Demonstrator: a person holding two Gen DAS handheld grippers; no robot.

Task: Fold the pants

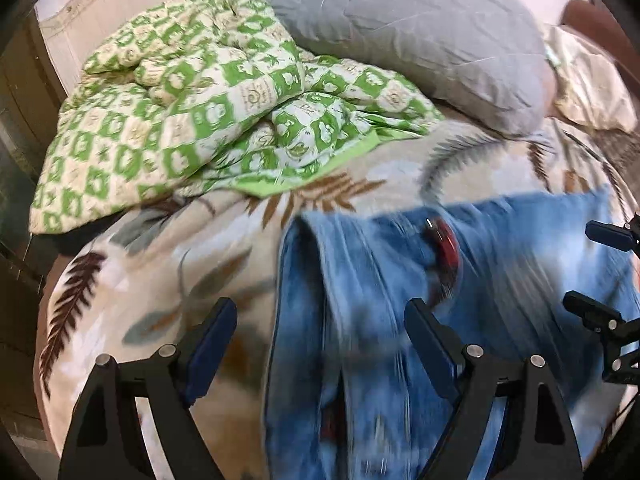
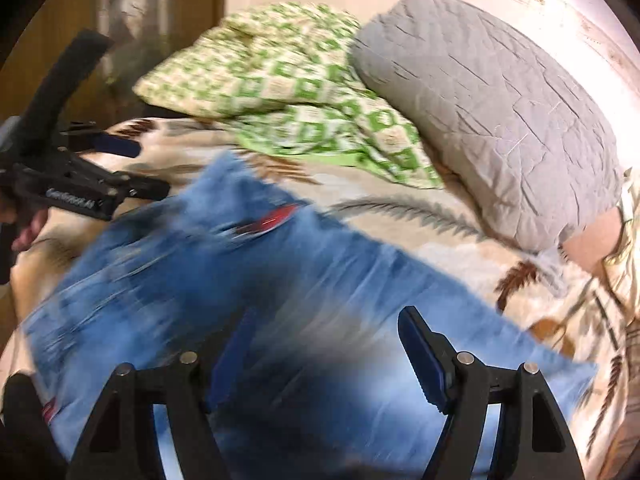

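Blue denim pants (image 1: 360, 272) lie spread on the leaf-print blanket (image 1: 140, 280), blurred by motion, with a red label (image 1: 442, 248) near their far edge. My left gripper (image 1: 320, 312) hangs open above the pants' left edge, with nothing pinched between its blue pads. In the right wrist view the pants (image 2: 320, 264) fill the lower middle, and the red label (image 2: 276, 216) shows at their top. Over them my right gripper (image 2: 326, 320) stands open and holds nothing. Each gripper also shows in the other's view: the right gripper (image 1: 588, 266) at the right edge, the left gripper (image 2: 148, 168) at the left, held by a hand.
A crumpled green-and-cream checked quilt (image 1: 180, 112) lies at the back left of the bed. A grey quilted pillow (image 1: 420, 40) leans at the back right, with a cream pillow (image 1: 592, 80) beside it. Dark wooden panelling (image 2: 60, 20) stands left of the bed.
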